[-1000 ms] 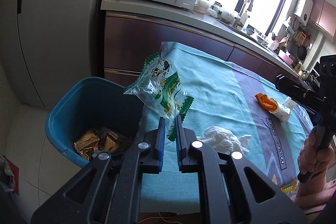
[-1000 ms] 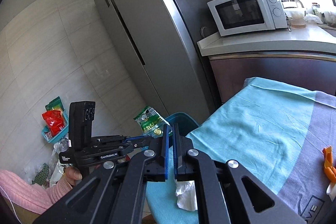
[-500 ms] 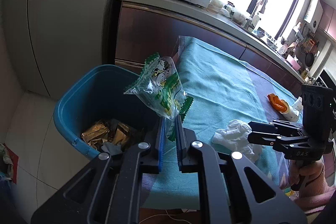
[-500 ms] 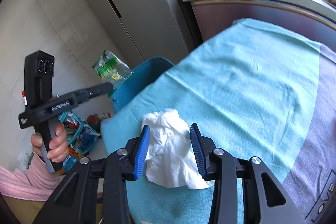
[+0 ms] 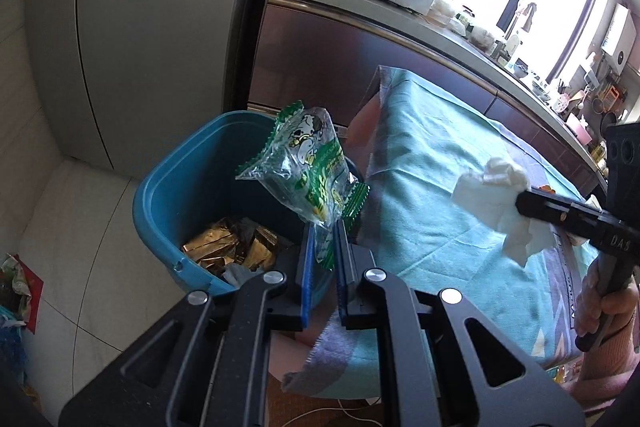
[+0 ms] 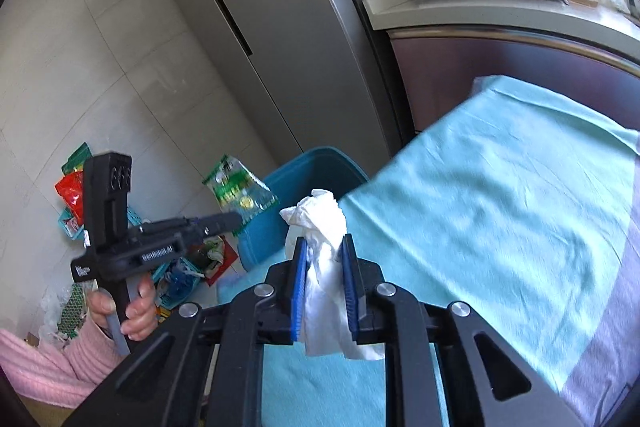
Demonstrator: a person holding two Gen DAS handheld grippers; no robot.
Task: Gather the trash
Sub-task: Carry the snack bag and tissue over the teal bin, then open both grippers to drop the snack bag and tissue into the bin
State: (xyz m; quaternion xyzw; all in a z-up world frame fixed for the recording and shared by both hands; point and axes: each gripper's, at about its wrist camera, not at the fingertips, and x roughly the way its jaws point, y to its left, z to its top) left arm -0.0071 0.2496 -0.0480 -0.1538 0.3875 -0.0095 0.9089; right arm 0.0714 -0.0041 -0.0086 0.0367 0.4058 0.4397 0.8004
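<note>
The left gripper [image 5: 323, 247] pinches a green snack wrapper [image 5: 310, 175] above the blue bin's rim [image 5: 160, 171], while the right gripper's [image 6: 325, 267] jaws are closing on a white tissue [image 6: 320, 227] lifted clear over the table edge [image 6: 360, 195].

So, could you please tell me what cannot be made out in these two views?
- Bin contents: left wrist view, partly hidden by the left gripper and wrapper.
- Floor clutter: right wrist view, partly behind the left gripper.
- Countertop items: too small and glare-washed.
- Tissue: lower end behind the right gripper.
</note>
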